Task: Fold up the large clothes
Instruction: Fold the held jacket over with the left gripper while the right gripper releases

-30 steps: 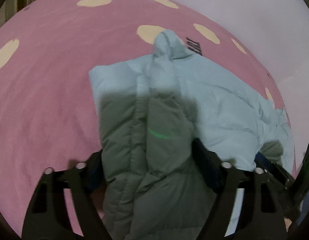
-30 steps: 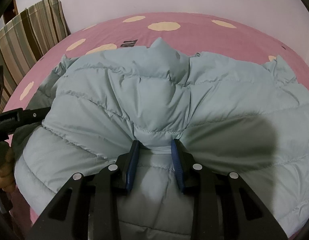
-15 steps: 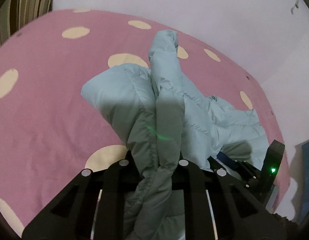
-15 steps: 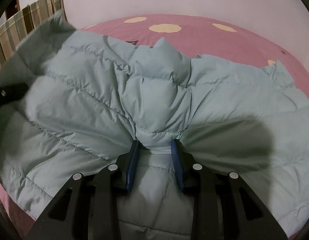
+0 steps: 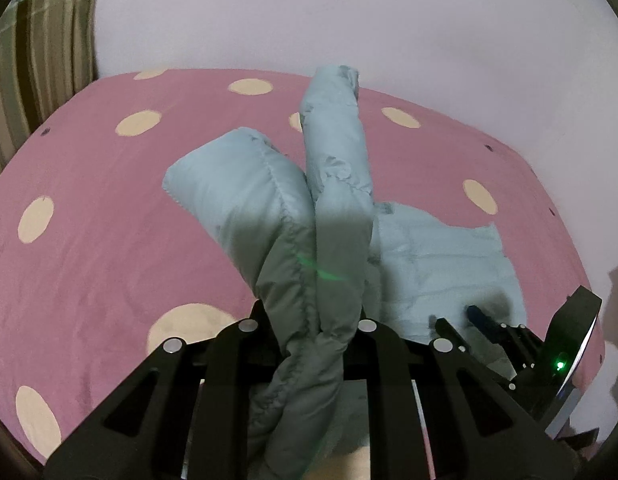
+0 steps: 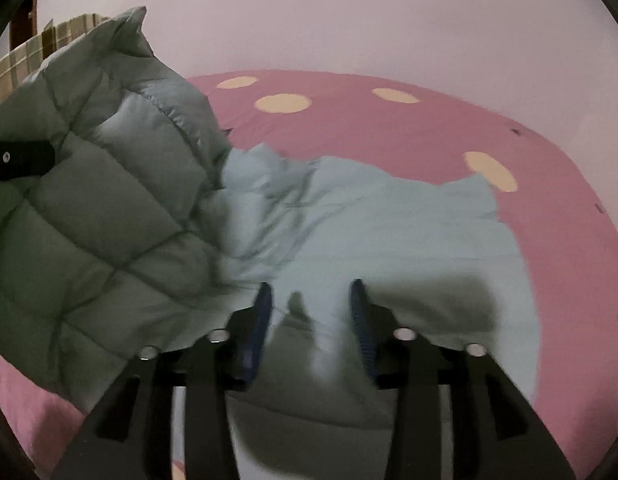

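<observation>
The left gripper (image 5: 315,320) is gripping a bunched edge of the jacket (image 5: 269,208), its 2 fingers clamped on the thick quilted roll, and is holding that side up off the bed (image 5: 93,248). In the right wrist view the raised part is hanging as a grey-blue quilted flap at the left, while the rest of the jacket (image 6: 389,232) is lying flat on the pink spotted bed (image 6: 549,264).

The right gripper (image 6: 311,320) is sitting low over the flat part near its front edge. Its blue pads (image 6: 263,320) are standing apart with fabric lying between them, pinching nothing as far as I can tell; it seems to be pinning or just resting there.

The step in hand looks like folding the lifted side across the flat body. To do it well, the left gripper should be carrying the flap over in 1 smooth arc, keeping the edge taut so the padding is not rolling on itself, and laying it so the side seam is lining up with the far edge. The right gripper should be holding the base down so the slippery shell is not sliding across the bed. The puffy fill is likely to spring back, so a press along the crease may be needed.
</observation>
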Demonstrator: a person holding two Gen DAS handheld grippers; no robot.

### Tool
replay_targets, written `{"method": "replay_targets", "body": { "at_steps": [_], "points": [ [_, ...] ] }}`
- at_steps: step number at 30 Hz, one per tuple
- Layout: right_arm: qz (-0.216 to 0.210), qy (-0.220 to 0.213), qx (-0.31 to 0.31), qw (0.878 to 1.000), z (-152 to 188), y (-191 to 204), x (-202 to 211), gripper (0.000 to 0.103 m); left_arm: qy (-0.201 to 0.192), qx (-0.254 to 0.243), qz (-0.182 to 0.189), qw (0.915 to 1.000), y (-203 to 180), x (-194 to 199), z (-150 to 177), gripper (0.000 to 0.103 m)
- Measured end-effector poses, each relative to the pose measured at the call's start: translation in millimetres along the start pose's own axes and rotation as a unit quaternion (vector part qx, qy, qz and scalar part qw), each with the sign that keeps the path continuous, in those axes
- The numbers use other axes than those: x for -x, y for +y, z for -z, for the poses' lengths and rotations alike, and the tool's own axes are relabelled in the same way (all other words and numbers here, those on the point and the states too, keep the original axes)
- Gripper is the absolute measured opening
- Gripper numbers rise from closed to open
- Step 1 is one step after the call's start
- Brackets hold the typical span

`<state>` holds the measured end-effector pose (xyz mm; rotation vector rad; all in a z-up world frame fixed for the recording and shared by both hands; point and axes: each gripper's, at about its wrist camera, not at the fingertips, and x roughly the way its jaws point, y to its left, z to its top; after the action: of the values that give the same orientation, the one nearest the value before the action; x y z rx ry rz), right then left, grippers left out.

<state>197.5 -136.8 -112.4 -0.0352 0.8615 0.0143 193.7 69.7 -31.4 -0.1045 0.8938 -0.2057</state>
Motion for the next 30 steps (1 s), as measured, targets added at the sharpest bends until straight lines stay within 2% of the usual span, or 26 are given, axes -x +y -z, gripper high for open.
{"method": "replay_targets", "body": {
  "at_steps": [1,6,16,24,30],
  "points": [
    [0.007,-0.005,-0.002,1.0,1,-7,4,0.053,-0.001,-0.006,0.0,1.0,-11,1,-1,0.014],
    [0.034,-0.015,-0.025,0.999,11,-52,19,0.053,0.005,-0.038,0.0,0.9993,-58,-8,-1,0.014],
    [0.049,-0.006,-0.095,0.994,42,-144,32,0.053,0.038,-0.092,-0.014,0.9949,-150,-57,16,0.014],
    [0.055,0.008,-0.135,0.989,68,-192,29,0.053,0.065,-0.117,-0.029,0.9906,-211,-105,38,0.014],
    [0.057,0.017,-0.155,0.986,78,-213,23,0.053,0.056,-0.127,-0.045,0.9893,-244,-125,60,0.014]
  ]
}}
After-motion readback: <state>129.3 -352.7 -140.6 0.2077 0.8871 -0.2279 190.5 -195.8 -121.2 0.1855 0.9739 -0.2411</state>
